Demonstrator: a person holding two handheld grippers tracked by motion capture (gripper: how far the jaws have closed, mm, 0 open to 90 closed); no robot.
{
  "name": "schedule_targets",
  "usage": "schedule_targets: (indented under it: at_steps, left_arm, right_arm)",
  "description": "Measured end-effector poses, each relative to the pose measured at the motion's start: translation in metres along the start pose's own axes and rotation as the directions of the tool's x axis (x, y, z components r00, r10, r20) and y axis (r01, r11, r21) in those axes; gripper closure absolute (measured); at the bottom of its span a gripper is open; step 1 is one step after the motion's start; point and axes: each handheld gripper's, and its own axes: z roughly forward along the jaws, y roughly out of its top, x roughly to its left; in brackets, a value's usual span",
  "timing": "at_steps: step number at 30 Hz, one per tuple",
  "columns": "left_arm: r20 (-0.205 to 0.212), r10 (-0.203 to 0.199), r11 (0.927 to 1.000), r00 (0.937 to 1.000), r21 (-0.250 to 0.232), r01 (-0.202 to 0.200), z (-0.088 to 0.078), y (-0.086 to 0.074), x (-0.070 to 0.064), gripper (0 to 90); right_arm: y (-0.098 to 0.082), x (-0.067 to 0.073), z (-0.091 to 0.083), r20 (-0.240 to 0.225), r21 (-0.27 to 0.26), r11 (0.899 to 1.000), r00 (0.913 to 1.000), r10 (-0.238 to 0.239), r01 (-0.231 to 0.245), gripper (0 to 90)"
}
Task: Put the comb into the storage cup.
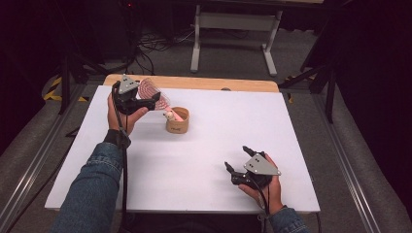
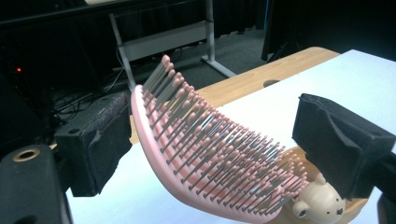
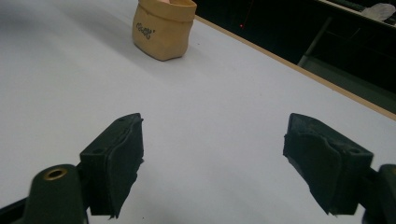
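A pink hairbrush [image 1: 151, 89] leans up out of a small tan pouch [image 1: 178, 124] at the back left of the white table [image 1: 209, 126]. Its cream bear-shaped end [image 2: 320, 201] rests at the pouch rim. My left gripper [image 1: 156, 99] sits around the brush head [image 2: 210, 149]; the left pad [image 2: 100, 135] is close beside the brush's back and the right pad [image 2: 338, 140] stands clear of the bristles, so the jaws are open. My right gripper [image 1: 236, 157] rests open near the front right, with only bare table between its pads [image 3: 116, 158]. The pouch [image 3: 162, 29] lies far ahead of it.
The white sheet covers a wooden tabletop whose edge [image 1: 194, 82] shows along the back. A white table frame [image 1: 235, 29] and cables stand on the dark floor beyond. Metal rails [image 1: 29, 165] run along both sides.
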Motion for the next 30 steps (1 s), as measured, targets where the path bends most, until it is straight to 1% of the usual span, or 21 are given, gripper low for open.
schedule_targets:
  at_steps: [5, 8, 11, 14, 16, 18, 20, 22, 25, 28, 30]
  left_arm:
    - [0.006, 0.019, 0.9998, 0.9998, -0.008, -0.019, -0.005, 0.003, -0.003, 11.9]
    - [-0.003, 0.032, 0.9994, 0.9995, -0.009, -0.032, -0.006, 0.003, -0.006, 10.9]
    - [-0.005, 0.032, 0.9993, 0.9995, -0.021, -0.032, -0.009, 0.003, -0.007, 10.0]
    - [-0.003, 0.039, 0.9990, 0.9992, -0.022, -0.039, -0.011, 0.003, -0.008, 9.8]
    - [0.002, 0.038, 0.9989, 0.9993, -0.028, -0.037, -0.012, 0.003, -0.008, 9.9]
    - [0.002, 0.047, 0.9984, 0.9989, -0.032, -0.047, -0.014, 0.004, -0.009, 10.0]
    - [0.010, 0.044, 0.9984, 0.9990, -0.036, -0.044, -0.015, 0.004, -0.009, 10.1]
    - [0.005, 0.048, 0.9984, 0.9988, -0.031, -0.048, -0.015, 0.005, -0.011, 10.2]
    - [0.005, 0.061, 0.9976, 0.9981, -0.033, -0.061, -0.016, 0.006, -0.012, 10.3]
    - [0.006, 0.066, 0.9970, 0.9978, -0.040, -0.066, -0.017, 0.006, -0.013, 10.5]
    - [0.006, 0.070, 0.9969, 0.9975, -0.037, -0.070, -0.018, 0.006, -0.014, 10.9]
  right_arm:
    - [0.000, 0.000, -0.001, 0.004, -0.003, 1.000, 1.0000, -0.002, 0.002, 20.4]
    - [0.000, 0.000, -0.002, 0.007, -0.005, 1.000, 1.0000, 0.000, 0.000, 20.4]
    - [0.001, -0.001, -0.002, 0.012, -0.008, 1.000, 0.9999, 0.000, 0.000, 20.4]
    - [0.001, 0.000, -0.002, 0.010, -0.005, 1.000, 0.9999, -0.001, 0.001, 20.3]
    - [0.001, 0.000, -0.002, 0.011, -0.006, 1.000, 0.9999, -0.002, 0.002, 20.4]
    - [0.001, -0.001, -0.002, 0.012, -0.006, 1.000, 0.9999, 0.000, 0.000, 20.3]
    - [0.000, -0.001, -0.003, 0.012, -0.005, 1.000, 0.9999, 0.000, 0.000, 20.3]
    - [0.001, -0.001, -0.003, 0.015, -0.009, 1.000, 0.9999, 0.003, -0.002, 20.3]
    - [0.002, 0.000, -0.004, 0.016, -0.014, 1.000, 0.9999, -0.002, 0.003, 20.3]
    - [0.003, 0.000, -0.005, 0.016, -0.016, 1.000, 0.9999, -0.001, 0.002, 20.4]
    - [0.003, 0.000, -0.005, 0.017, -0.017, 1.000, 0.9999, 0.001, 0.000, 20.3]
